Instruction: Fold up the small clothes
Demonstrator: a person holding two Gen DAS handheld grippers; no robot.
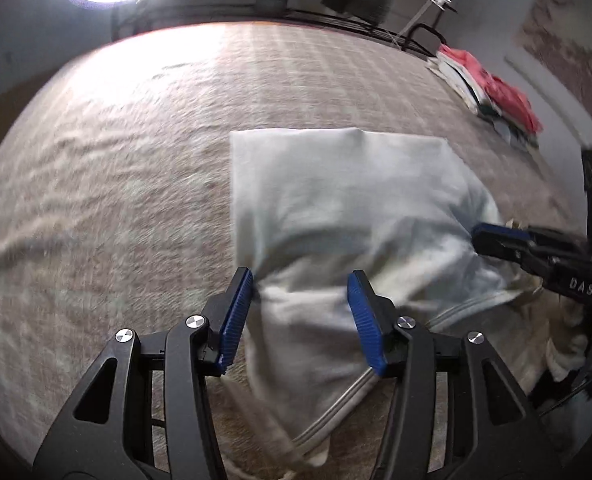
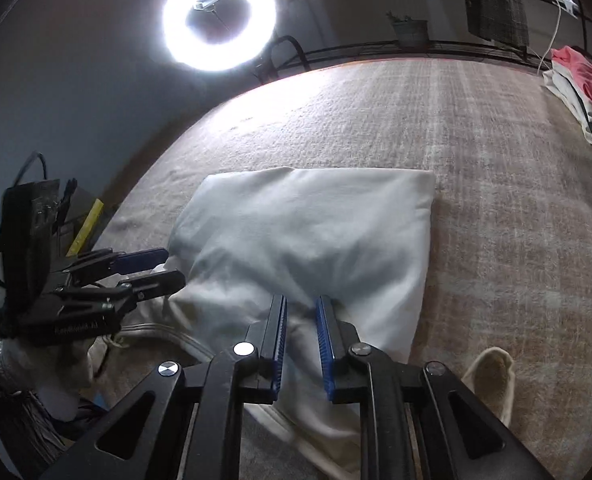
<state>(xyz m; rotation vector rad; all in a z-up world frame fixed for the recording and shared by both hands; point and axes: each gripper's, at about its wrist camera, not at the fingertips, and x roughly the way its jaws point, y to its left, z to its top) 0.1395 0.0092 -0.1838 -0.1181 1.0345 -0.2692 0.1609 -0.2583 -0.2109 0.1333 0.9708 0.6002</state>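
Sock only in right view

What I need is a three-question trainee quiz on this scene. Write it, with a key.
1. True or false: the left gripper is shut on the garment.
2. Where is the clothes pile with red on top? A) at the bed's far right edge; B) under the garment; C) in the left gripper.
3. Fill in: the lamp beyond the bed is shaped like a ____.

Key: 1 false, it is open, with a finger on either side of the cloth; 2 A; 3 ring.
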